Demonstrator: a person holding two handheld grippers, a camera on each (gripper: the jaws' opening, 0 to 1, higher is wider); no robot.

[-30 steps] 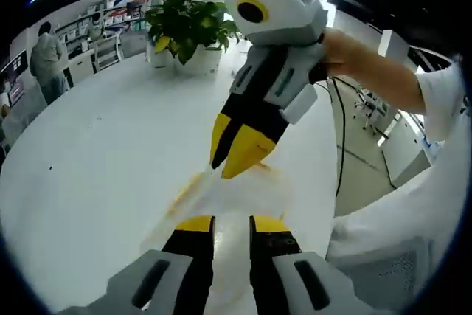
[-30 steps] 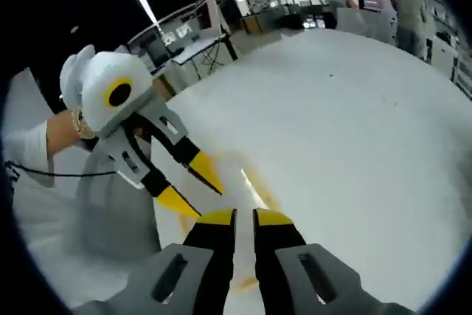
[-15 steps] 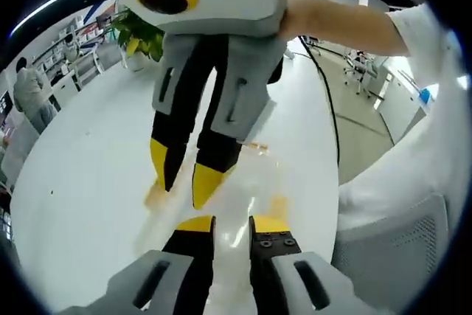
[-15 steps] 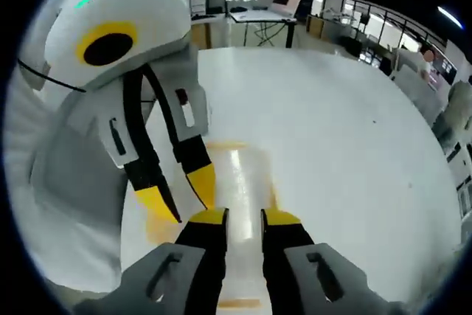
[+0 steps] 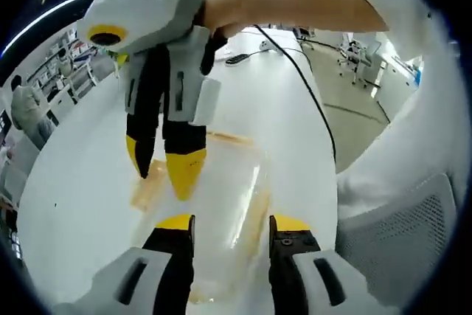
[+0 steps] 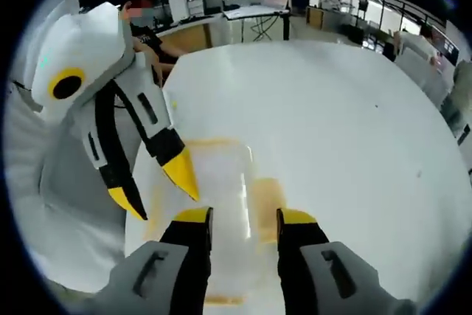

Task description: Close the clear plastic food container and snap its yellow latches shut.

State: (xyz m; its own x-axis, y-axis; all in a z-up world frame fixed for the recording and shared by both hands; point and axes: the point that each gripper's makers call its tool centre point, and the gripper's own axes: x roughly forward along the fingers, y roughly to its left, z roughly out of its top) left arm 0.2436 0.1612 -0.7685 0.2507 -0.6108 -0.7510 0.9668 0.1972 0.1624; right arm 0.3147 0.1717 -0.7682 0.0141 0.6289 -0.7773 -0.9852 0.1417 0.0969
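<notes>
Clear container (image 5: 214, 204) lies flat on the white tabletop (image 5: 81, 204), just beyond my left tool (image 5: 230, 224). In the right gripper view I see it again (image 6: 221, 182), directly ahead of my right tool (image 6: 243, 217). The lid looks down on the box, so I judge the closing mostly done, though the plastic is blurred and I cannot confirm a full seat.

Yellow latches: one strip on the far-left edge (image 5: 147, 189), one along the right side (image 5: 254, 215). In the right gripper view a yellowish patch sits near my jaws (image 6: 265, 197). I cannot tell which are snapped. My estimate: latching is what remains.

Left tool: jaws spread, holding nothing, tips over the near end of the box. Right tool: jaws spread too, empty, poised above the box; in the left gripper view it hangs tips-down (image 5: 166, 167) over the far-left latch.

Surroundings: cable (image 5: 295, 71) trails across the far tabletop; people stand at benches (image 5: 26, 105) at far left. The two tools crowd each other over the box; collision is the chief risk.
</notes>
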